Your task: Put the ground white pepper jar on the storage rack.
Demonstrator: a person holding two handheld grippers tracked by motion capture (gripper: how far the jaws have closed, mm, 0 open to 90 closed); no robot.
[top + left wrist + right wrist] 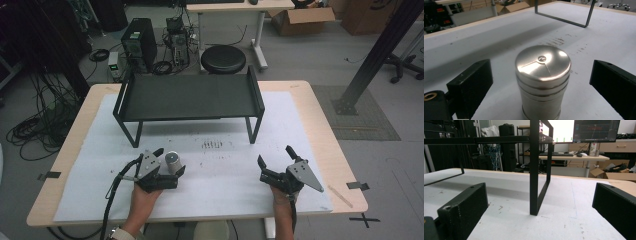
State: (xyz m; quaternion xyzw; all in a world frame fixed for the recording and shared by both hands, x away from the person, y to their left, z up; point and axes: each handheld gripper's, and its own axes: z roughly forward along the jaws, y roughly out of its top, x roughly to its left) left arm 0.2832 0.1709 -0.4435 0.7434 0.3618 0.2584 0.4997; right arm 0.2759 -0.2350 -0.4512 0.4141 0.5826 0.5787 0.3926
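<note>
In the left gripper view the bottom edge cuts off the base of the steel canister [542, 80], so we cannot see it meet the desk [486, 40]. In the right gripper view the upper frame crops the black rack [535, 170].

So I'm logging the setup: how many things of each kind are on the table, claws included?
Metal canister: 1
Black shelf rack: 1
Claws, left claw and right claw: 2
Total: 4
</note>
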